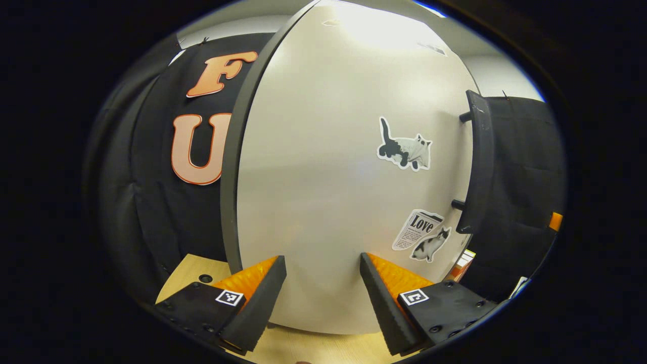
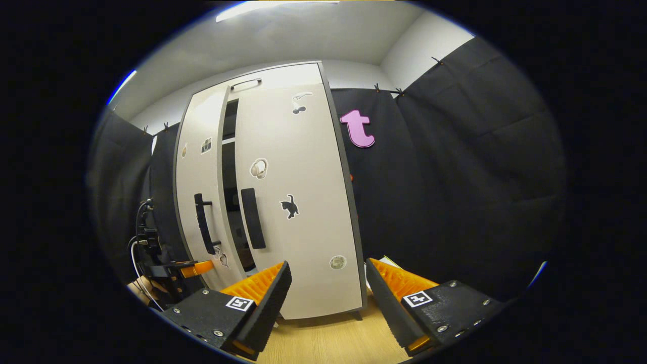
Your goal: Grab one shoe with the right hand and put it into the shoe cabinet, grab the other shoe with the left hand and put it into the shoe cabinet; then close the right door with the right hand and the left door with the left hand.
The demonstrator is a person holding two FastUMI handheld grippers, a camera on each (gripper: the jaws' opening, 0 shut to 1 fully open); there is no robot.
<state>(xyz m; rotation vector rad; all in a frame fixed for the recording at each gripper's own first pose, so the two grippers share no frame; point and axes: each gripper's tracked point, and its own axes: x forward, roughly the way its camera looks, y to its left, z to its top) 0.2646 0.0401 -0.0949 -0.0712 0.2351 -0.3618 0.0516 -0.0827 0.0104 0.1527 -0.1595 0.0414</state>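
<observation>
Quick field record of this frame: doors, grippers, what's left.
right door: looks shut
left door: ajar, dark gap beside the right door
left door handle: dark vertical bar, untouched
left gripper: open, empty, close to the left door's face
right gripper: open, empty, back from the cabinet
floor: light wood
shoes: can't tell through the gap
remaining: left door to close

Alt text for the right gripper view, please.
A pale shoe cabinet stands with its right door shut and its left door slightly ajar. The open right gripper points at it; the left gripper nears the left door.
</observation>
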